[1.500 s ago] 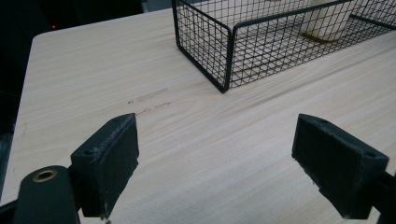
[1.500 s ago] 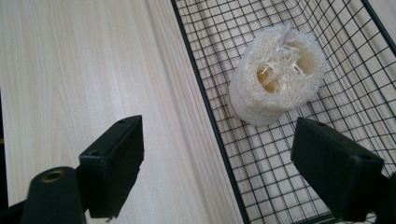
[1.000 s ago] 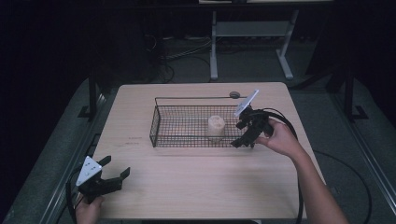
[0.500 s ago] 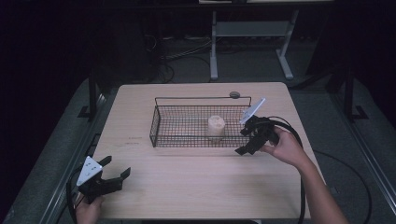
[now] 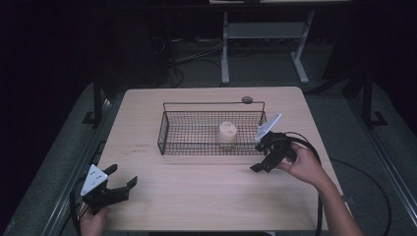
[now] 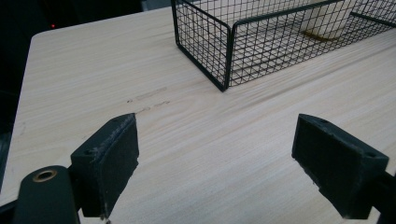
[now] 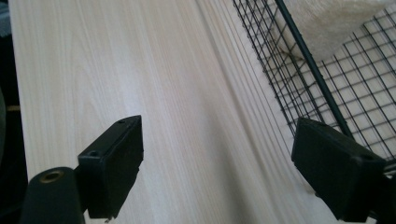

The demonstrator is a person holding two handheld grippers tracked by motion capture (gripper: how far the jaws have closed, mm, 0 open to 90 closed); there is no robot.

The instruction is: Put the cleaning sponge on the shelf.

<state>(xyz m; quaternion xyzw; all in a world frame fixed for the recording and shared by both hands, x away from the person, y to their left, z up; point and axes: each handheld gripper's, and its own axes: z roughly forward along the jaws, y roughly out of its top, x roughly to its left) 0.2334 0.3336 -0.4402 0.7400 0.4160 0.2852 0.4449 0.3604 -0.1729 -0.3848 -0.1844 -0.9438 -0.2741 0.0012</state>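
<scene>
- I see a pale wooden bench (image 5: pixel 211 196) with a black wire basket (image 5: pixel 194 132) standing on its far half, long side toward me.
- Inside the basket, toward its right end, stands a cream-coloured cylinder (image 5: pixel 227 132), upright on the mesh floor.
- A small round grey disc (image 5: pixel 247 100) lies on the bench just behind the basket's far rim, near its right corner.
- My right gripper (image 5: pixel 261 166) hovers just outside the basket's right front corner, jaws spread apart and empty, held in my right hand (image 5: pixel 302 164); its cable loops behind the hand.
- My left gripper (image 5: pixel 123 179) sits at the bench's near left corner, well apart from the basket, jaws wide and holding nothing.
- The left gripper view gives me the basket's left corner close up: a fine square mesh on a thicker black frame, with the cylinder (image 6: pixel 327 21) cut off at the top edge. It also shows faint pencil-like marks (image 6: pixel 149 95) on the wood grain.
- The right gripper view runs along the basket's front wall (image 7: pixel 299 88); the cylinder (image 7: pixel 331 21) there looks rough and fibrous, with the right-hand jaw overlapping the mesh.
- Both grippers' jaw pads look matte black and slightly worn at the edges.
- Beyond the bench the floor is dark, with a white metal frame (image 5: pixel 265 34) and loose cables.
</scene>
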